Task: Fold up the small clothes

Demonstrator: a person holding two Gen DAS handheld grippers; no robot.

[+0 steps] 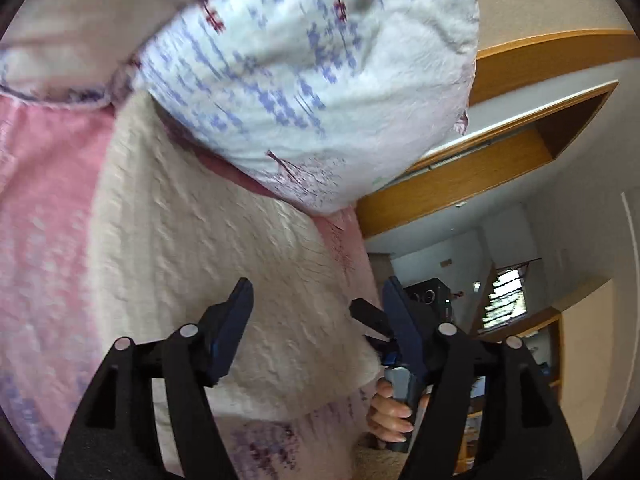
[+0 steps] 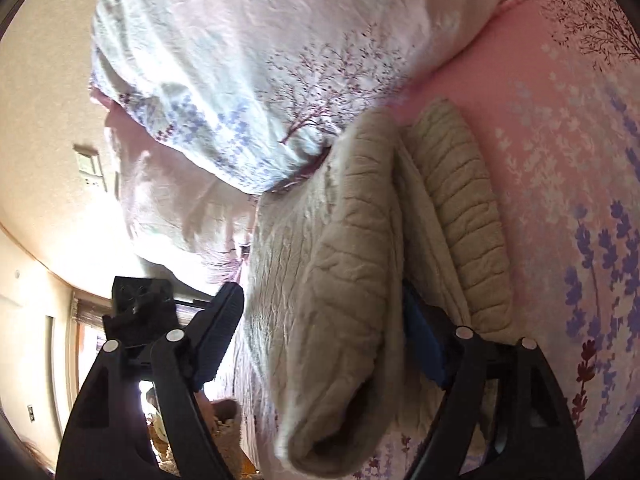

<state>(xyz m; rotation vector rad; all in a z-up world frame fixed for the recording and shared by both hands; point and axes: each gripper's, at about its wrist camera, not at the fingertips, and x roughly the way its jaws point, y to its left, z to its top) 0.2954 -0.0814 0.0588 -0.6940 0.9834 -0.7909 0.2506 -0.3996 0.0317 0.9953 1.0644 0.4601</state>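
On a pink floral bedsheet (image 2: 560, 128), the cream knit garment (image 2: 344, 280) runs lengthwise between the wide-open right gripper (image 2: 324, 332), nearer than the wide-open, empty left gripper (image 1: 316, 320).

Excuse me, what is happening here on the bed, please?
A person holding two grippers is folding a cream knitted garment on a pink floral bedsheet, beside a floral pillow. The right gripper is open around a doubled-over fold of it. The left gripper hovers open over its flat part, holding nothing.
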